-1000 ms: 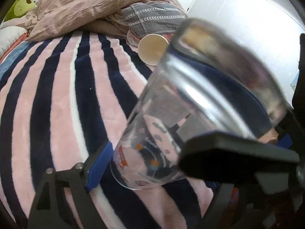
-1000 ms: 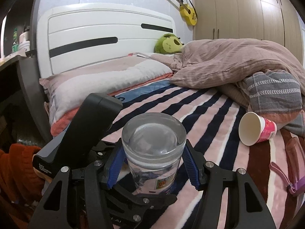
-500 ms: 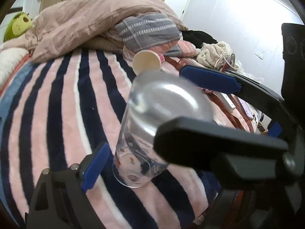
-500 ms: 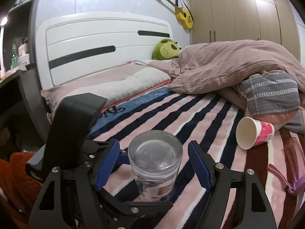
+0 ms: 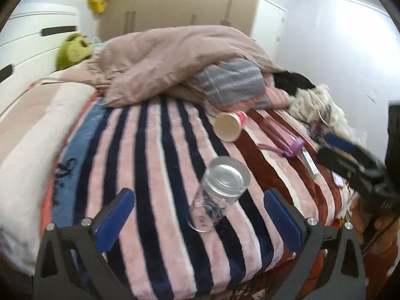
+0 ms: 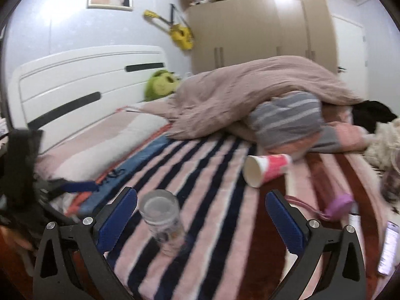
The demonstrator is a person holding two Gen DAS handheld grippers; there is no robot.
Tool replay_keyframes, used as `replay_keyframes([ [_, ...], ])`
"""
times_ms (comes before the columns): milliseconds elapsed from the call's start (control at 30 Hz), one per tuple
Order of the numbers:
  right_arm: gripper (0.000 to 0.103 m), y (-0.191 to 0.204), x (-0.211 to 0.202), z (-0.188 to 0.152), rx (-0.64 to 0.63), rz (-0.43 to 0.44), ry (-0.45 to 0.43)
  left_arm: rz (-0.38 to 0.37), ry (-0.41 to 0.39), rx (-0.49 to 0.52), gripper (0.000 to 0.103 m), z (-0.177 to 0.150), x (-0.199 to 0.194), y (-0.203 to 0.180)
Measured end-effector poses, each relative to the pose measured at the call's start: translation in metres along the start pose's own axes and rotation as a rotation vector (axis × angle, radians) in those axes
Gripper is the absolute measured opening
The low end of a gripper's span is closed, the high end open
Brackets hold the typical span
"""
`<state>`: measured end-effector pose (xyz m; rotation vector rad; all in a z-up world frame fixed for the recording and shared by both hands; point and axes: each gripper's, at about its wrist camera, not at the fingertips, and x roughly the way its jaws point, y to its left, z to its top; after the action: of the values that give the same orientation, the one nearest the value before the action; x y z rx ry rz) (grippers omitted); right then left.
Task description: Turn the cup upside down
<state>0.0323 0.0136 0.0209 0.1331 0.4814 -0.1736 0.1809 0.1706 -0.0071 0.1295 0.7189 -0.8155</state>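
A clear glass cup (image 5: pixel 219 193) with a printed pattern stands upside down on the striped blanket, its thick base on top. It also shows in the right wrist view (image 6: pixel 163 221). My left gripper (image 5: pixel 198 212) is open and empty, a short way back from the cup. My right gripper (image 6: pixel 201 216) is open and empty, the cup just inside its left finger (image 6: pixel 117 216) but apart from it. The right gripper (image 5: pixel 350 157) shows at the right edge of the left wrist view.
A pink paper cup (image 5: pixel 229 126) (image 6: pixel 266 170) lies on its side farther back. A purple-capped item (image 6: pixel 338 203) and a phone (image 6: pixel 388 247) lie at the right. A bunched duvet (image 5: pixel 175 60), pillows and a green plush (image 6: pixel 160 85) fill the back of the bed.
Both grippers have opened, let go of the glass cup and drawn back. The cup now stands free, upside down on the blanket.
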Motion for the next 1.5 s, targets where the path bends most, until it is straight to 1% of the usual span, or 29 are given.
replay_keyframes([
  [100, 0.103, -0.006, -0.013, -0.004, 0.033, -0.002, 0.006, 0.037, -0.026, -0.030, 0.102, 0.002, -0.020, 0.006],
  [200, 0.103, -0.010, -0.018, -0.008, 0.053, 0.012, 0.022, 0.059, -0.033, -0.046, 0.102, 0.003, -0.028, 0.010],
  [467, 0.103, -0.008, -0.027, -0.017, 0.053, 0.023, 0.027, 0.095, -0.032, -0.057, 0.102, 0.001, -0.033, 0.010],
  [1500, 0.103, 0.001, -0.034, -0.021, 0.058, 0.040, 0.030, 0.104, -0.029, -0.046, 0.102, -0.001, -0.035, 0.008],
])
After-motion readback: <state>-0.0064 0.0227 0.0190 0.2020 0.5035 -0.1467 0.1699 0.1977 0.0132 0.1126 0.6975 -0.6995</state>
